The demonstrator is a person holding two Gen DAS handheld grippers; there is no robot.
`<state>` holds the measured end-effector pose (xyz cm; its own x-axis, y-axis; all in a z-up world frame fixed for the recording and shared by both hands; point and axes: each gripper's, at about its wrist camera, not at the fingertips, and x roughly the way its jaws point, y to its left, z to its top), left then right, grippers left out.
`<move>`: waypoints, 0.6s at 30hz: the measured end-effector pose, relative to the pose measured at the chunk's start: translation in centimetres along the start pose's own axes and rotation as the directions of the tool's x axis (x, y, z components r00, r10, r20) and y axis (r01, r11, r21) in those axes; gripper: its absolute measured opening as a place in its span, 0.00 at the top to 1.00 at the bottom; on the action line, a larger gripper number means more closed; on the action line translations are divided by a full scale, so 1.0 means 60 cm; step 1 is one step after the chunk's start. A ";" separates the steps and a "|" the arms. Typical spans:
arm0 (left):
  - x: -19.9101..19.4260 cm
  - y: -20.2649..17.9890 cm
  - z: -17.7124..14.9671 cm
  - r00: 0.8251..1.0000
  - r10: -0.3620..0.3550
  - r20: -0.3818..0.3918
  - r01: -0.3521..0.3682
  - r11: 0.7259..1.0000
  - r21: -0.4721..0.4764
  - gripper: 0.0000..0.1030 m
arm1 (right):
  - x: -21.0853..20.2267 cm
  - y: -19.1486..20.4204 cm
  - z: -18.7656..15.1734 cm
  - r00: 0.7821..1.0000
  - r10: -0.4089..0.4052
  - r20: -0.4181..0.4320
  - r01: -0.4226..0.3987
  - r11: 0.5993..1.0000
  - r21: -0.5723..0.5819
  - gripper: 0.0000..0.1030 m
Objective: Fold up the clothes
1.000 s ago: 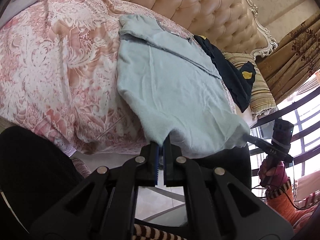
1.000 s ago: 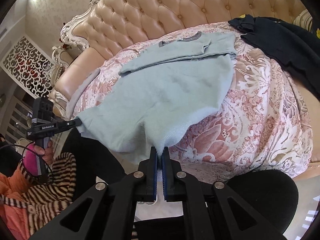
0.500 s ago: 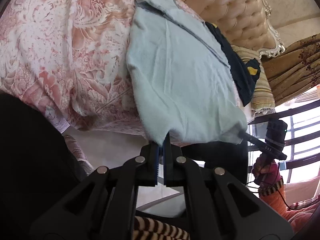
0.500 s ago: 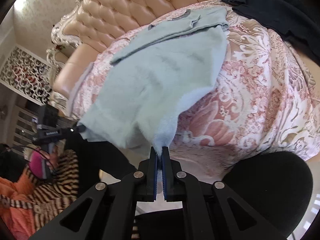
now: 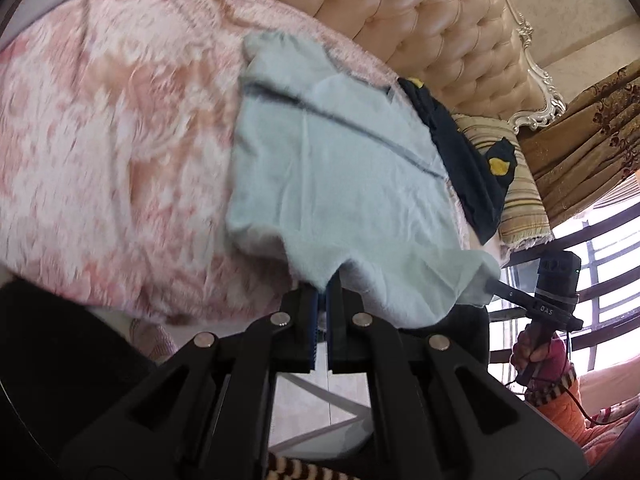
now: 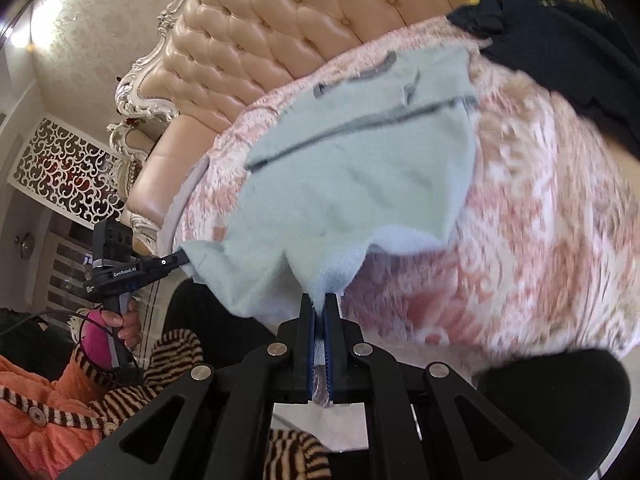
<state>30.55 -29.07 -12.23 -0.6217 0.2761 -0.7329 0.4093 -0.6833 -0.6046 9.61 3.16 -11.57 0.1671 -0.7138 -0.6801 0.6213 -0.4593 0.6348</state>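
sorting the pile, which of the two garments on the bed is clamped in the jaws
The light blue shirt, its near hem pinched by both grippers; the dark navy garment lies untouched near the headboard.

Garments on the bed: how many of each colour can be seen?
Light blue garment: 1, its near hem pinched by the left gripper and the right gripper
Dark navy garment: 1
Total: 2

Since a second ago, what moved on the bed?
Both grippers, left and right, have lifted the light blue shirt's bottom hem and are carrying it toward the collar. Both stay clamped on it. The dark garment and pink blanket haven't moved.
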 end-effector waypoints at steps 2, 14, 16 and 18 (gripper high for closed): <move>0.001 -0.006 0.020 1.000 -0.002 0.011 0.002 1.000 0.005 0.97 | -0.004 0.004 0.018 1.000 -0.004 0.017 0.004 1.000 -0.005 0.96; 0.044 -0.018 0.154 0.996 0.059 0.060 -0.061 0.998 0.034 0.97 | 0.003 -0.009 0.127 0.992 -0.072 0.102 0.074 0.997 -0.014 0.96; 0.054 -0.020 0.178 0.995 0.072 0.067 -0.074 0.996 0.039 0.97 | 0.012 -0.016 0.153 0.990 -0.082 0.114 0.084 0.996 -0.018 0.96; 0.065 -0.022 0.202 0.994 0.084 0.074 -0.088 0.995 0.045 0.97 | 0.028 -0.023 0.184 0.987 -0.105 0.119 0.108 0.994 -0.021 0.96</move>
<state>19.51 -35.28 -10.50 -0.6331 0.1667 -0.7559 0.4317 -0.7346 -0.5235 0.60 -3.25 -9.53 0.0088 -0.7195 -0.6945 0.6519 -0.5225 0.5496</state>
